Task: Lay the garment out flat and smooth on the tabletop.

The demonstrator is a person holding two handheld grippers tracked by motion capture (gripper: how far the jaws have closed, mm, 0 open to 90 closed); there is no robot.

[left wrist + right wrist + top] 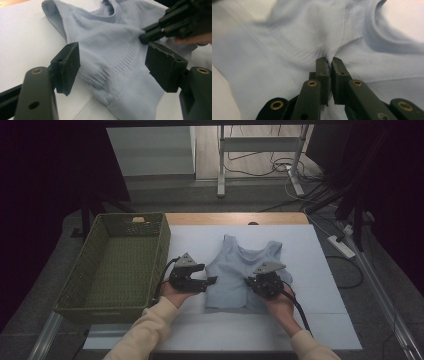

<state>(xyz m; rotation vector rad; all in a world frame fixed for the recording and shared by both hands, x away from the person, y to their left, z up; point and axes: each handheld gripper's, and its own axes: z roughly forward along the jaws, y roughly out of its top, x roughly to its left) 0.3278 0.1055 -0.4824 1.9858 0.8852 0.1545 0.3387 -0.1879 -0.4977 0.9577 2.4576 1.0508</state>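
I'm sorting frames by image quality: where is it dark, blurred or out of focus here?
High view: dim overall, the surroundings nearly black, the white table the brightest area. Left gripper view: the light blue top is fairly sharp, the right gripper blurred at the upper right. Right gripper view: jaws crisp where they pinch the cloth, the fabric farther off soft.

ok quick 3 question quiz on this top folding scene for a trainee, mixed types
1. True or false: the right gripper is shut on the light blue top.
2. The left gripper is: A) clamped on the fabric, B) open with the top's side edge between its jaws, C) inside the basket.
3. What stands left of the top?

Key
1. True.
2. B.
3. A green woven basket, on the white table.
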